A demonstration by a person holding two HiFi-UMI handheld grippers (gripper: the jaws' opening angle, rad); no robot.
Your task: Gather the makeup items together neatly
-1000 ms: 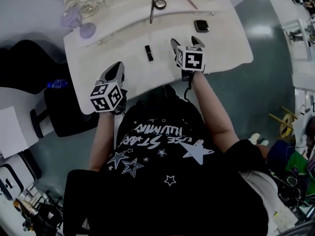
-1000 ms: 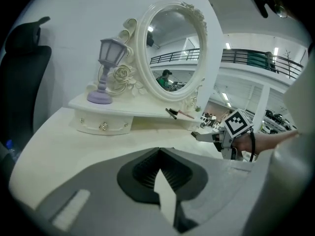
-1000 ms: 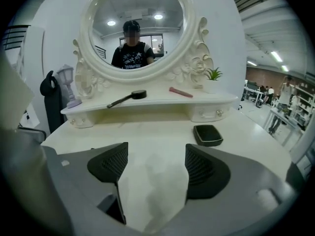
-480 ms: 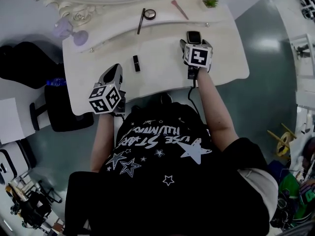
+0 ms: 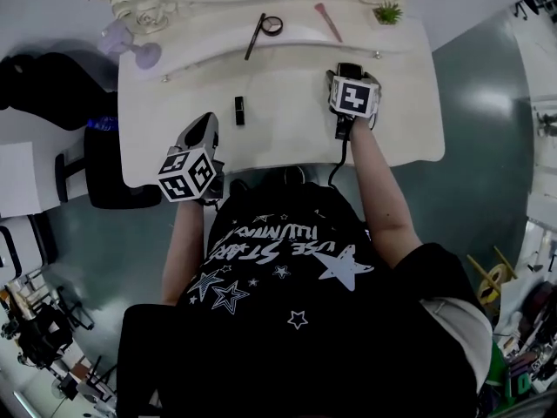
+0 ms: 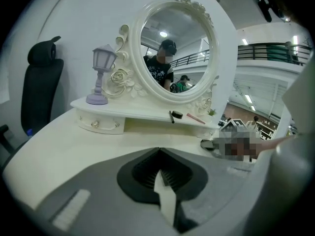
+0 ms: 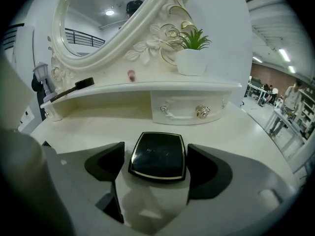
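A black compact (image 7: 158,155) with a gold rim lies flat on the white vanity table (image 5: 287,120), right between the jaws of my right gripper (image 7: 157,165). Those jaws have just been opening and stand wide, with a gap on each side of the compact (image 5: 348,66). A black lipstick (image 5: 238,110) lies left of centre. On the raised shelf lie a pencil (image 5: 254,36), a round compact (image 5: 272,25) and a pink stick (image 5: 328,22). My left gripper (image 5: 206,127) hovers at the table's near left edge, jaws together and empty (image 6: 158,151).
An ornate oval mirror (image 6: 174,43) stands at the back, a lilac lamp (image 5: 130,42) at its left and a small potted plant (image 7: 192,50) at its right. A shelf drawer with a knob (image 7: 202,112) sits just behind the compact. A black chair (image 5: 104,172) stands left.
My right gripper has moved forward and down over the table and now straddles the black compact. The left gripper has shifted a little along the near edge.
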